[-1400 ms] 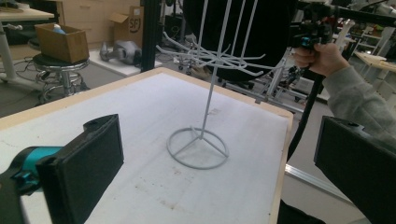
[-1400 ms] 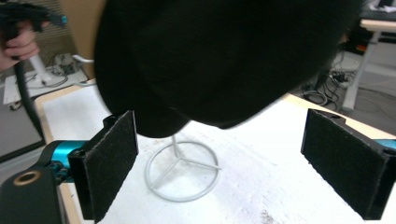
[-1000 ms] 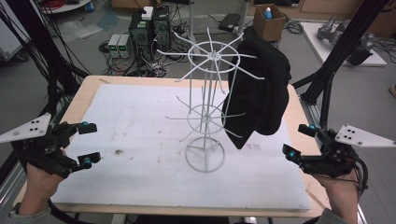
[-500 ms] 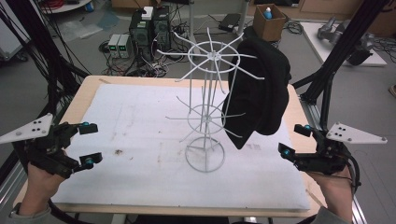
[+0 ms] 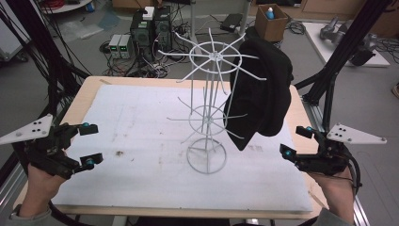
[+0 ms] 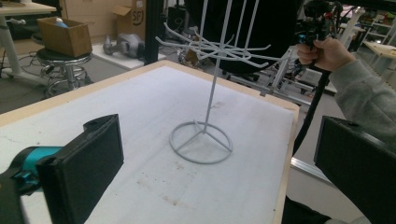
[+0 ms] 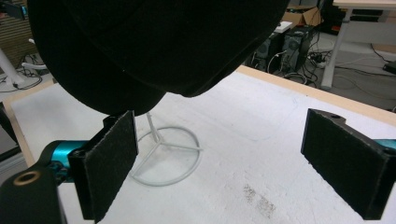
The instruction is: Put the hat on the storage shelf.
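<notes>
On the white table [image 5: 141,117], a black cap [image 5: 261,94] hangs from the wire rack [image 5: 209,113], above the right gripper [image 5: 295,142]'s parted, empty jaws; the left gripper [image 5: 89,143], also parted, is well apart.

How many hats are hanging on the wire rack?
1: a black hat hangs from the top ring of the white wire rack, on the side toward the right gripper. None seems hidden.

My view: rack [image 5: 207,117] stands mid-tabletop [image 5: 141,136]; hat [image 5: 261,94] hangs on its right; my hand-held grippers flank it, left [image 5: 87,143] and right [image 5: 295,141].
</notes>
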`<state>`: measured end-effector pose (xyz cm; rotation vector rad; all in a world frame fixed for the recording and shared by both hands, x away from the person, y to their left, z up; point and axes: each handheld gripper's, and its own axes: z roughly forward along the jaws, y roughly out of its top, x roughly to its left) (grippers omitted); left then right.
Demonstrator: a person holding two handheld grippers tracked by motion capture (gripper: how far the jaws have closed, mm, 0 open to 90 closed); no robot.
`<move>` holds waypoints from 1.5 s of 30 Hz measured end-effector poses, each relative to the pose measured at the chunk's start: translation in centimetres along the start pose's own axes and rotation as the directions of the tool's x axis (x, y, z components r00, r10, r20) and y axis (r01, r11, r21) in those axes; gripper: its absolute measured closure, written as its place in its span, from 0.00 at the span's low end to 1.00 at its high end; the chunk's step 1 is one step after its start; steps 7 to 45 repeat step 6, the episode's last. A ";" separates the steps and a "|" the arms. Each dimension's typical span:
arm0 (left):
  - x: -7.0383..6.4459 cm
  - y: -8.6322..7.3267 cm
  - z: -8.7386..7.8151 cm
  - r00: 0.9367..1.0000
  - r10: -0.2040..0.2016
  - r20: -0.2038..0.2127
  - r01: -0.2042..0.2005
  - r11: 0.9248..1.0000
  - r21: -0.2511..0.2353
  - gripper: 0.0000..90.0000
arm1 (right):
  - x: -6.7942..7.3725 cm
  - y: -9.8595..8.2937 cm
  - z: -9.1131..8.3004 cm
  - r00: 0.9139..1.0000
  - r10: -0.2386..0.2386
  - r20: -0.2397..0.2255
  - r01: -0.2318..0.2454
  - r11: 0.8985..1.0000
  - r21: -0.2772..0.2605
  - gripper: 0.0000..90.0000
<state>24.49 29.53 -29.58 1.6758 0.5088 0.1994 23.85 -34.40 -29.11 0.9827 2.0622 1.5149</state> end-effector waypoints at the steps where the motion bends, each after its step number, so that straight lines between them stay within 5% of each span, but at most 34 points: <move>1: 0.0 0.0 0.0 1.000 -0.002 -0.002 0.002 1.000 0.000 0.02 | 0.0 0.0 0.0 1.000 -0.001 0.002 0.001 1.000 0.001 0.11; 6: 0.4 -0.2 -0.1 0.999 -0.010 -0.045 0.010 1.000 0.005 0.02 | 0.0 -0.1 0.0 1.000 0.002 0.011 -0.002 1.000 0.002 0.11; 45: 0.4 -0.2 -0.1 0.999 -0.010 -0.045 0.010 1.000 0.005 0.02 | 0.0 -0.1 0.0 1.000 0.002 0.011 -0.002 1.000 0.002 0.11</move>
